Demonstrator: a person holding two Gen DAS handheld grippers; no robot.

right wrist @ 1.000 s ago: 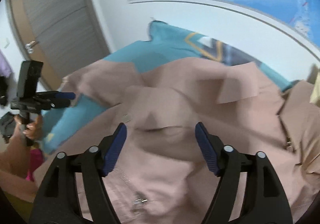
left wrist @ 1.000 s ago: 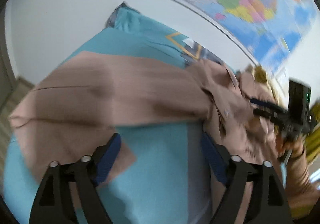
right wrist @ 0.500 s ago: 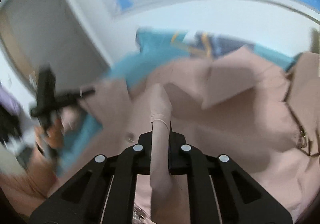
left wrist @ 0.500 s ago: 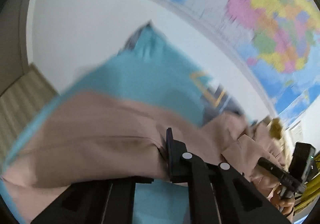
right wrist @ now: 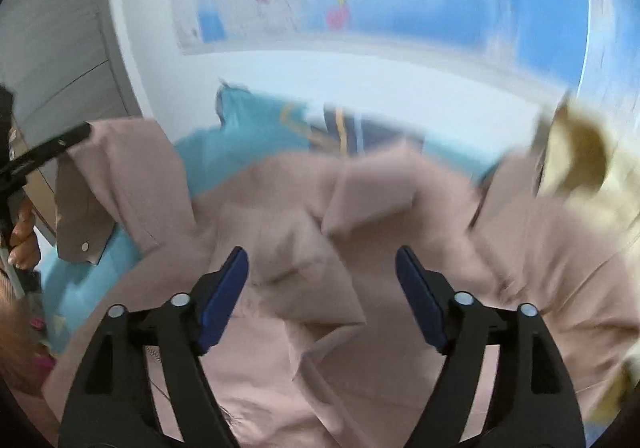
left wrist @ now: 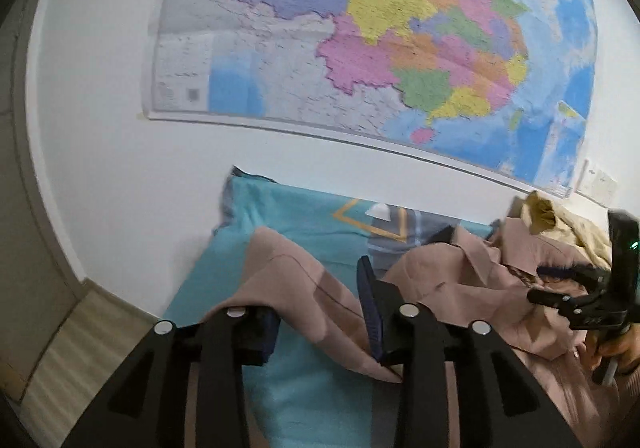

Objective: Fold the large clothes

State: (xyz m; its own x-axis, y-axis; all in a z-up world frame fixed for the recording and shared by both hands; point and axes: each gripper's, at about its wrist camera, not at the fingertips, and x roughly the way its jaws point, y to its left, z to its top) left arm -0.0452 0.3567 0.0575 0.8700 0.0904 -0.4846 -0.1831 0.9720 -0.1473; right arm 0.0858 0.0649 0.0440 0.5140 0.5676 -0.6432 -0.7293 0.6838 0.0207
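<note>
**A:** Where is the garment relative to each claw?

**B:** The dusty-pink coat (right wrist: 360, 207) is spread over a teal sheet (left wrist: 304, 215) on the bed, and the right gripper (right wrist: 320, 260) hangs just above its rumpled middle. The jaws stand wide apart, with the blue pads (right wrist: 224, 300) bare and nothing between them.

**A:** And the other one?

**B:** The left gripper (left wrist: 316, 288) is at the coat's near-left end. Its jaws are roughly half apart, and a band of pink cloth runs through the gap and drapes over the right-hand finger. In the right wrist view its tip meets the top edge of a sleeve (right wrist: 120, 183), which stands up off the sheet. I cannot tell whether the pads are pinching the cloth or whether it only lies between them.

**A:** How does the coat look?

**B:** It is creased and bunched, not flat. The raised sleeve ends in a cuff with one pale button (right wrist: 85, 246). A squarish flap (right wrist: 380, 183) is folded over near the middle, and the collar end lies to the right beside a cream-yellow garment (right wrist: 580, 143). The right wrist view is blurred, so finer seams are unclear.

**A:** Anything behind?

**B:** A coloured wall map (left wrist: 400, 27) hangs on the white wall above the bed.
</note>
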